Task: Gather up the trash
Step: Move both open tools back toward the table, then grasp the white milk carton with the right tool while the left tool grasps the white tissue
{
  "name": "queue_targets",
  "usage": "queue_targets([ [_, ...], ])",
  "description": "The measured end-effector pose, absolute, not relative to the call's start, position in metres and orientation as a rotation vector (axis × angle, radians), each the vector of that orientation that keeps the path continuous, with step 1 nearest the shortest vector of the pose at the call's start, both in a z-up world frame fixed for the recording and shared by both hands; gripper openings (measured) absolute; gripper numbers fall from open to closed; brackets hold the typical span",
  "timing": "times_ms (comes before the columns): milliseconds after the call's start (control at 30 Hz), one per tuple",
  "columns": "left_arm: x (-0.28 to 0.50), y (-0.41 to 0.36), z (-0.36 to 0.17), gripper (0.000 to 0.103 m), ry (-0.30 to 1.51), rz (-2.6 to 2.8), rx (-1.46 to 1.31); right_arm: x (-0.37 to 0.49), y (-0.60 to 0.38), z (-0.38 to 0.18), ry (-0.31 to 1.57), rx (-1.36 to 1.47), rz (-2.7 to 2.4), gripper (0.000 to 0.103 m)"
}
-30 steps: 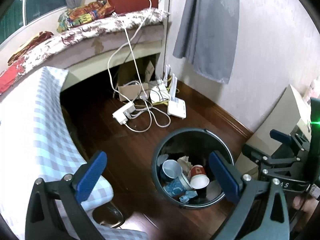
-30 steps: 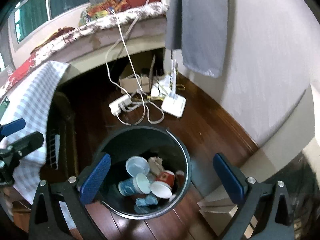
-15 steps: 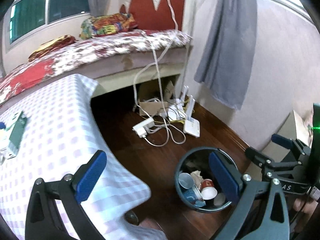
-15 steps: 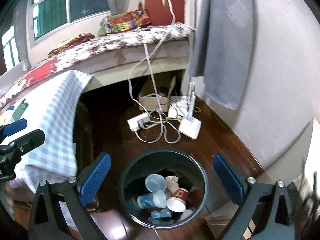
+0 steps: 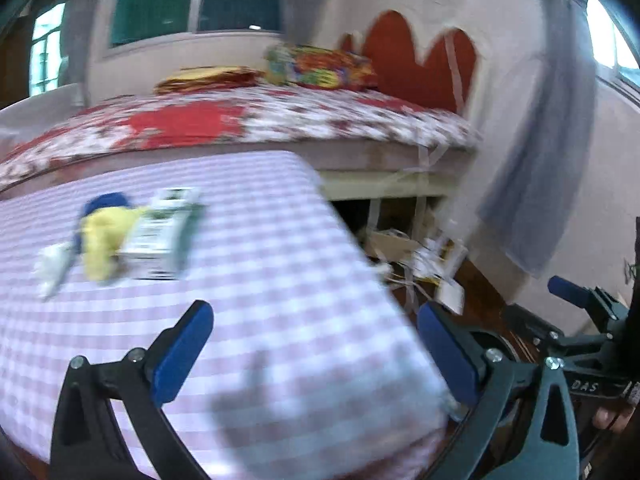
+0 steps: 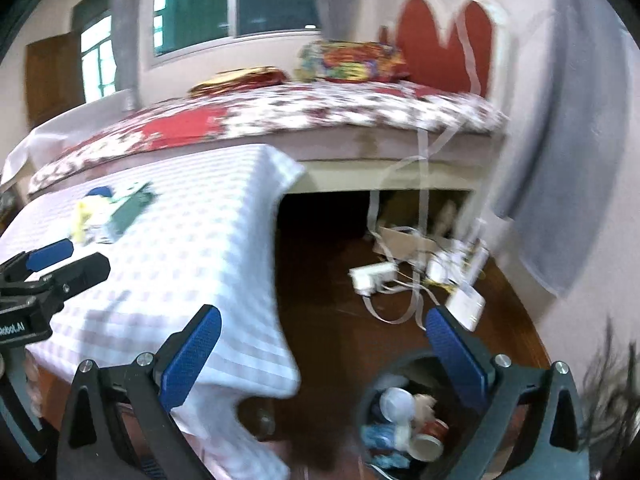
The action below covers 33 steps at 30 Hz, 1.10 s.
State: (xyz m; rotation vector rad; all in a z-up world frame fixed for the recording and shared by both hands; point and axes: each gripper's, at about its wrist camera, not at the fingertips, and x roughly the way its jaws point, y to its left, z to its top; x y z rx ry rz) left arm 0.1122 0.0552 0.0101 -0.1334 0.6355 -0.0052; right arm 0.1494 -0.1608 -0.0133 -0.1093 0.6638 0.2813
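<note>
A dark round trash bin (image 6: 404, 424) with several used cups stands on the floor at the lower right of the right wrist view. Trash lies on the checked tablecloth (image 5: 280, 280): a yellow and blue wrapper (image 5: 100, 236), a green and white carton (image 5: 160, 228) and a small white piece (image 5: 52, 268). The same pile shows in the right wrist view (image 6: 112, 212). My left gripper (image 5: 316, 348) is open and empty above the table. My right gripper (image 6: 324, 348) is open and empty between the table edge and the bin. Both views are blurred.
A bed with a floral cover (image 6: 320, 108) stands behind the table. A power strip, cables and white boxes (image 6: 420, 276) lie on the wooden floor under it. A grey cloth (image 5: 532, 184) hangs on the right wall.
Both grippers have lifted and swung left, away from the bin and toward the table. The trash pile on the tablecloth has come into view. Both stay open and empty.
</note>
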Motion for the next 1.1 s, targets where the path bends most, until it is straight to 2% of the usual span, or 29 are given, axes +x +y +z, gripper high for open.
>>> queue_targets([
  [367, 0.084, 0.195, 0.003, 0.102, 0.616, 0.249, -0.156, 0.163, 0.007, -0.005, 0.67, -0.211, 0.558, 0.103],
  [567, 0.081, 0.256, 0.001, 0.1, 0.623, 0.327, -0.213, 0.175, 0.067, -0.01, 0.682, -0.25, 0.617, 0.103],
  [867, 0.113, 0.293, -0.009, 0.093, 0.667, 0.305, -0.195, 0.209, 0.119, -0.022, 0.725, -0.239, 0.601, 0.103],
  [1100, 0.127, 0.313, -0.03, 0.089, 0.704, 0.284, -0.297, 0.218, 0.14, -0.018, 0.71, -0.238, 0.632, 0.103],
])
